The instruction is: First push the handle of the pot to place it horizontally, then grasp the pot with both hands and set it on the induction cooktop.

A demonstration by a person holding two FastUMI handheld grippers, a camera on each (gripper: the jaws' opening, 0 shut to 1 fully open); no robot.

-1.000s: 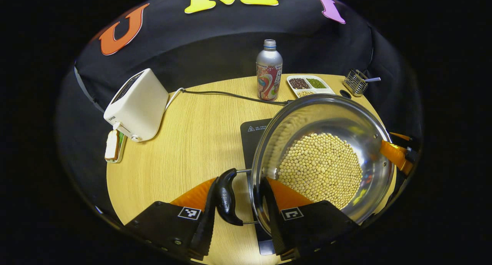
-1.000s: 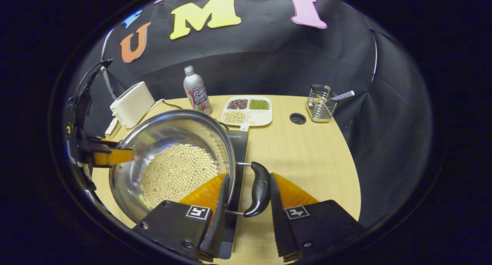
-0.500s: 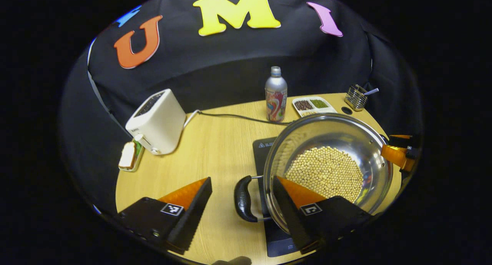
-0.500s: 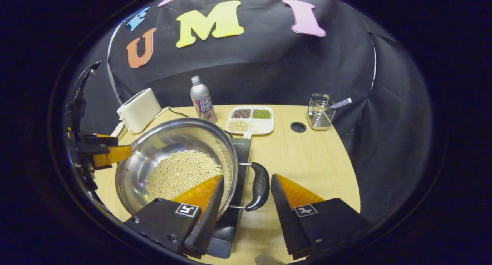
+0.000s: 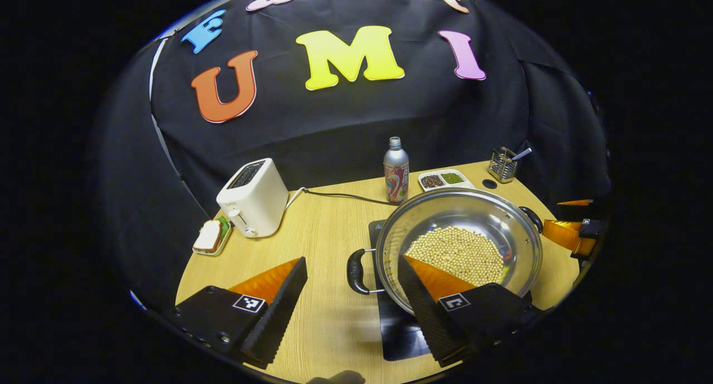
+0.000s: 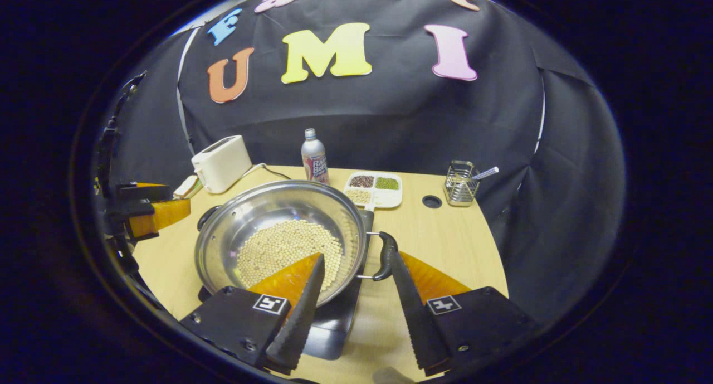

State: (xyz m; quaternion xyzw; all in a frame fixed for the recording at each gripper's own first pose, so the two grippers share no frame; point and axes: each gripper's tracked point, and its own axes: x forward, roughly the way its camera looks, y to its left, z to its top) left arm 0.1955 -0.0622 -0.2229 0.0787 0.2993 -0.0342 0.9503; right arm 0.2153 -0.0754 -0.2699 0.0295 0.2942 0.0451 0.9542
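Left gripper view shows the pot (image 5: 458, 244) of beans resting on the induction cooktop (image 5: 398, 322), both the left gripper (image 5: 351, 295) and right gripper (image 6: 353, 286) gaping and free of its handles, so retreat straight back without nudging them.

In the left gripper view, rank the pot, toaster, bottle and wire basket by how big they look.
1. pot, though nearest the camera
2. toaster
3. bottle
4. wire basket, though farthest away
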